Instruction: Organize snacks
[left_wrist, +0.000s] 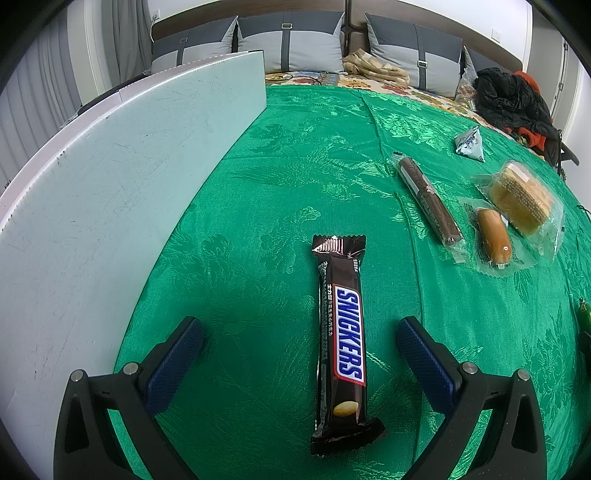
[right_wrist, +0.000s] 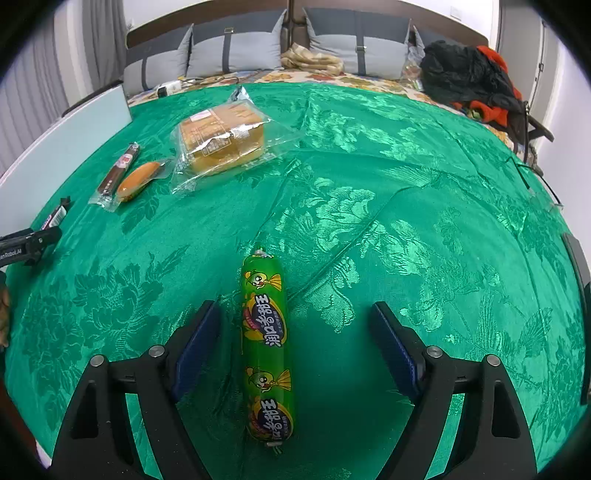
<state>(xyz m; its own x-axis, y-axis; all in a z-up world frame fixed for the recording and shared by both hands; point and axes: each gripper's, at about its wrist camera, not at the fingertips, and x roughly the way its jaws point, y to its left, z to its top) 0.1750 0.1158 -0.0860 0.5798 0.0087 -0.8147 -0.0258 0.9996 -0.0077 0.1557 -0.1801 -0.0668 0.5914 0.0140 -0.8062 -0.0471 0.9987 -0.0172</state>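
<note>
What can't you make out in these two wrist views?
- Small print on the Snickers bar, left wrist view: too small.
- Green item at that view's right edge: cut off.
- Left tool in the right wrist view: cut off by the left edge.
- Cake packet label: too small.

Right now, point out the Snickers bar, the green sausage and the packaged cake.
Snickers bar (left_wrist: 349, 338): left wrist view, on the blue logo at mid-wrapper.
Green sausage (right_wrist: 266, 343): right wrist view, on the middle of its casing.
Packaged cake (right_wrist: 221, 138): right wrist view, on the cake's top face.
</note>
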